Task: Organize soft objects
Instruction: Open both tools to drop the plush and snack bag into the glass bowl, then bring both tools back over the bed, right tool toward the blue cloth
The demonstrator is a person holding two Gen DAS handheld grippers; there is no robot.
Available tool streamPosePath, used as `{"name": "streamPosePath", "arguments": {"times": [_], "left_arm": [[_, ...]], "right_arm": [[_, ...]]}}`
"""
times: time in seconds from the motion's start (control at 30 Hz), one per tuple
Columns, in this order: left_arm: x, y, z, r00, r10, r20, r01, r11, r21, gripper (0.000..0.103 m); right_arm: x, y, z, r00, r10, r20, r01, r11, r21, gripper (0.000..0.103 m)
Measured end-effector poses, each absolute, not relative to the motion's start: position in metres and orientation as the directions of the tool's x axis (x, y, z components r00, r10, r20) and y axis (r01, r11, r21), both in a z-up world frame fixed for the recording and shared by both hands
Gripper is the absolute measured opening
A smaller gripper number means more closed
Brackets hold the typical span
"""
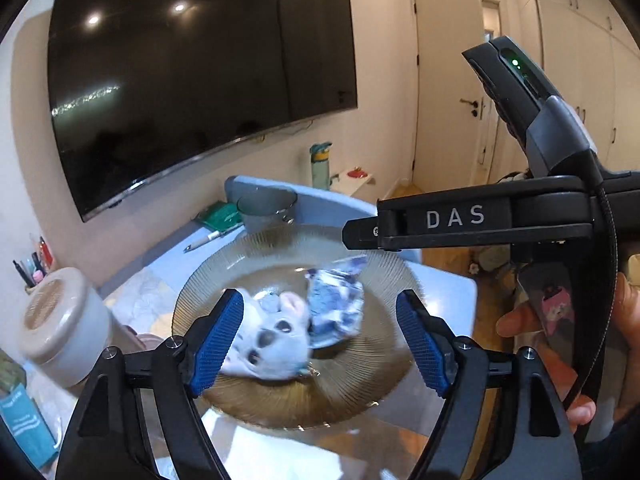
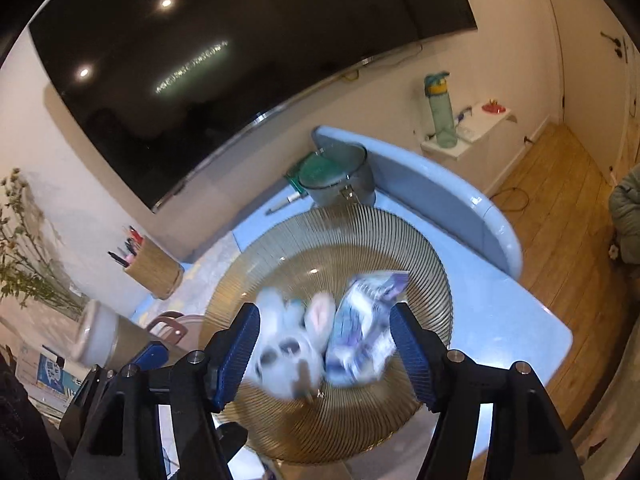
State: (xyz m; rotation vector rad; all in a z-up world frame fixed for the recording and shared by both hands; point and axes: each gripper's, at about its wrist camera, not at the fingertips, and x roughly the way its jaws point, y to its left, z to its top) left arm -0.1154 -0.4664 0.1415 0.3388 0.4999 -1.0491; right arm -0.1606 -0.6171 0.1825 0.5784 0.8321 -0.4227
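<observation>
A ribbed amber glass plate sits on the blue table. In it lie a white plush animal with pink ears and a blue-and-white soft pouch to its right. My left gripper is open above the plate, its blue pads either side of the two objects, holding nothing. My right gripper is open too, above both objects. The right gripper's body shows in the left wrist view.
A grey cup, a green notebook and a pen lie behind the plate. A white jar and a woven pen holder stand at the left. The table edge runs at the right.
</observation>
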Motion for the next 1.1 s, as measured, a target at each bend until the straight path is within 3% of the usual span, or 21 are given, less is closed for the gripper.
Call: {"name": "streamPosePath", "arguments": {"times": [0.2, 0.37, 0.57, 0.83, 1.1], "left_arm": [[-0.131, -0.41, 0.178, 0.336, -0.797, -0.501, 0.9, 0.429, -0.08, 0.078], [-0.14, -0.342, 0.212, 0.422, -0.776, -0.469, 0.871, 0.491, -0.028, 0.078], [-0.135, -0.227, 0.256, 0.618, -0.677, -0.4, 0.751, 0.659, 0.046, 0.078], [-0.116, -0.07, 0.292, 0.826, -0.482, -0.292, 0.495, 0.868, -0.033, 0.078], [-0.088, 0.018, 0.255, 0.867, -0.367, -0.338, 0.334, 0.93, -0.153, 0.078]], "right_arm": [[-0.176, -0.577, 0.216, 0.644, -0.146, -0.751, 0.507, 0.817, 0.276, 0.066], [-0.183, -0.531, 0.24, 0.695, -0.123, -0.709, 0.43, 0.861, 0.272, 0.066], [-0.189, -0.471, 0.254, 0.791, 0.008, -0.612, 0.278, 0.886, 0.371, 0.067], [-0.146, -0.363, 0.262, 0.813, 0.186, -0.552, 0.035, 0.93, 0.365, 0.067], [-0.092, -0.26, 0.24, 0.759, 0.322, -0.565, -0.148, 0.932, 0.332, 0.067]]}}
